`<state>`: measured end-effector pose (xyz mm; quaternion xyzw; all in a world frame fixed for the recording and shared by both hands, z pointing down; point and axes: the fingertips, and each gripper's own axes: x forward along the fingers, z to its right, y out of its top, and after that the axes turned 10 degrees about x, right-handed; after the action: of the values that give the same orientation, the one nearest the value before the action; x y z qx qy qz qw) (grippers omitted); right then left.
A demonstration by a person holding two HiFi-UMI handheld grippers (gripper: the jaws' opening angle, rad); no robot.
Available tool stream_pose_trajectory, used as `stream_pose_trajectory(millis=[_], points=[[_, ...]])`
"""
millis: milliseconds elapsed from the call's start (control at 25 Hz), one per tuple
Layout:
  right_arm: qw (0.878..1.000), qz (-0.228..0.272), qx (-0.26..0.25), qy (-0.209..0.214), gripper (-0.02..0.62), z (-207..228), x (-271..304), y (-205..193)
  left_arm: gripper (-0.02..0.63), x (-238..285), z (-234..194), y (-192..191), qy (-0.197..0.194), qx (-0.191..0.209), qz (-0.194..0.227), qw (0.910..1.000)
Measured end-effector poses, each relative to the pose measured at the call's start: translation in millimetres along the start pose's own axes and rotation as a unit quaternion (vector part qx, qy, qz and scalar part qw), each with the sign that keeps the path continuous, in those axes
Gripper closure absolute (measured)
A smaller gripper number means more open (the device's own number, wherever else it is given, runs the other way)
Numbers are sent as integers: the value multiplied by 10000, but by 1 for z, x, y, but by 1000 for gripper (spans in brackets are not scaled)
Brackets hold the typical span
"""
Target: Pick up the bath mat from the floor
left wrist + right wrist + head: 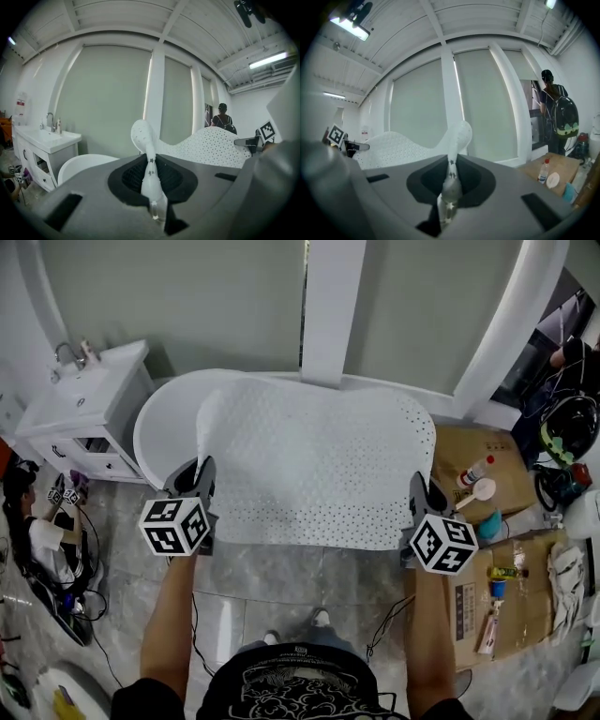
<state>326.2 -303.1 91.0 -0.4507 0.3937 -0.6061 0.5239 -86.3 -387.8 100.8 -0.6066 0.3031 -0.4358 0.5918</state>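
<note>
The white perforated bath mat (314,465) hangs stretched between my two grippers, off the floor and in front of the bathtub. My left gripper (201,480) is shut on the mat's near left corner. My right gripper (419,491) is shut on the near right corner. In the left gripper view the mat's edge (150,176) is pinched between the jaws of the left gripper (150,161), and the sheet (211,145) runs off to the right. The right gripper view shows the same pinch at the right gripper (451,171), the mat (393,145) spreading to the left.
A white bathtub (157,423) lies behind the mat, a vanity with a sink (80,395) at the left. Cardboard (469,451) with a bottle (475,472) and small items lies on the floor at the right. People stand at both sides (33,540) (555,117). Cables cross the floor.
</note>
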Motion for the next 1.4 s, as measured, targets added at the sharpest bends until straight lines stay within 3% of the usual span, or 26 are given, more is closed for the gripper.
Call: stream_pose_trajectory(millis=[640,1400], points=[[9981,517,-294,130,566,21,20,65,567,29,21,64,253,373,541,9975],[9974,643,-267,207,566,30,21,70,566,28,30,65,409,441,567,9966]])
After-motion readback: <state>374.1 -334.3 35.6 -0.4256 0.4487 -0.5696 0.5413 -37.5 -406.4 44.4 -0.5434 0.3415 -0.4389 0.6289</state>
